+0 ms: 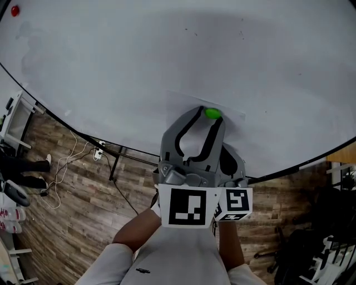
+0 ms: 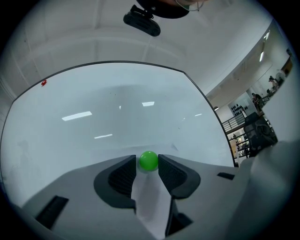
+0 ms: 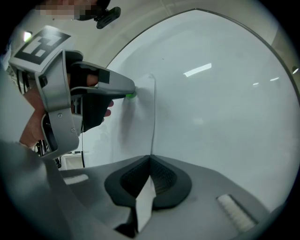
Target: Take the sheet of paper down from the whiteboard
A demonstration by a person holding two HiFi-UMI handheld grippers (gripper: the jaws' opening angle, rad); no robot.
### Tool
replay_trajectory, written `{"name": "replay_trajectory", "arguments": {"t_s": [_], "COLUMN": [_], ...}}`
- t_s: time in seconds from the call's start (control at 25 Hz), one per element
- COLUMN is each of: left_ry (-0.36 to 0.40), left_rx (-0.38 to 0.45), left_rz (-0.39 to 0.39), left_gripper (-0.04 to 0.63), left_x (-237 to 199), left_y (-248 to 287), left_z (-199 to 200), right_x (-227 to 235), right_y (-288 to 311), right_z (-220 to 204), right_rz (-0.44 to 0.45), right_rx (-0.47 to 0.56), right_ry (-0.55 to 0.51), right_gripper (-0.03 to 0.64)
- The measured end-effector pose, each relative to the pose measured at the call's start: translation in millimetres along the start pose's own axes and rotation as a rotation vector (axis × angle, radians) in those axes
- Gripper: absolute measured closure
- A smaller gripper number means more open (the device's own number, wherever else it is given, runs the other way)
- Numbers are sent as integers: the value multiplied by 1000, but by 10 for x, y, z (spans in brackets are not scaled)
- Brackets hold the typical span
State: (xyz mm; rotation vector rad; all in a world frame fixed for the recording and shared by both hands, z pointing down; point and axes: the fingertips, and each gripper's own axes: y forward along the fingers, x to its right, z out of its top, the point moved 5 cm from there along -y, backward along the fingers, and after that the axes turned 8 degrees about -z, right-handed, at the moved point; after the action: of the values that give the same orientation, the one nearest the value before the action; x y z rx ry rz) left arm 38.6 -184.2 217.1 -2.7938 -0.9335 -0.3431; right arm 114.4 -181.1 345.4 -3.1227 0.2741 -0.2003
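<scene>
A white sheet of paper [image 1: 183,106] lies flat against the whiteboard [image 1: 111,67], pinned near its top by a round green magnet [image 1: 212,113]. My left gripper [image 1: 210,114] points at the board, and its two jaw tips press on either side of the green magnet [image 2: 149,161]. In the right gripper view the left gripper [image 3: 132,94] reaches in from the left onto the magnet. My right gripper [image 3: 150,180] is shut on the sheet's lower edge, and the paper [image 3: 136,126] runs up from its jaws. In the head view the right gripper's jaws are hidden behind the left gripper.
A small red magnet [image 1: 15,10] sits at the board's far upper left. Below the board are its stand's legs and loose cables [image 1: 72,156] on wood flooring. A person's shoes [image 1: 33,165] show at the left, and dark chairs [image 1: 311,239] at the right.
</scene>
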Motion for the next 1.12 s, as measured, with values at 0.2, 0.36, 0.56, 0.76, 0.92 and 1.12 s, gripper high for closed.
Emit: {"name": "replay_trajectory", "arguments": {"t_s": [0.2, 0.36, 0.56, 0.76, 0.92, 1.12], "left_ry": [-51, -79, -85, -121, -166, -189], "left_rx": [20, 33, 38, 47, 43, 37], "left_rz": [22, 23, 12, -3, -24, -38], "left_gripper": [448, 471, 472, 474, 474, 474], "left_x": [-4, -25, -33, -43, -48, -67], "left_y": [-3, -6, -8, -23, -21, -104], "left_z": [28, 4, 1, -13, -44, -115], "right_x": [-5, 2, 6, 9, 64, 69], "right_y": [-8, 0, 1, -3, -27, -98], "right_z": [5, -7, -2, -1, -55, -72], "right_rz": [-2, 2, 5, 13, 16, 16], "right_rx": [2, 1, -3, -1, -12, -20], "right_ry": [5, 4, 2, 11, 17, 16], "right_gripper": [606, 606, 606, 606, 606, 606]}}
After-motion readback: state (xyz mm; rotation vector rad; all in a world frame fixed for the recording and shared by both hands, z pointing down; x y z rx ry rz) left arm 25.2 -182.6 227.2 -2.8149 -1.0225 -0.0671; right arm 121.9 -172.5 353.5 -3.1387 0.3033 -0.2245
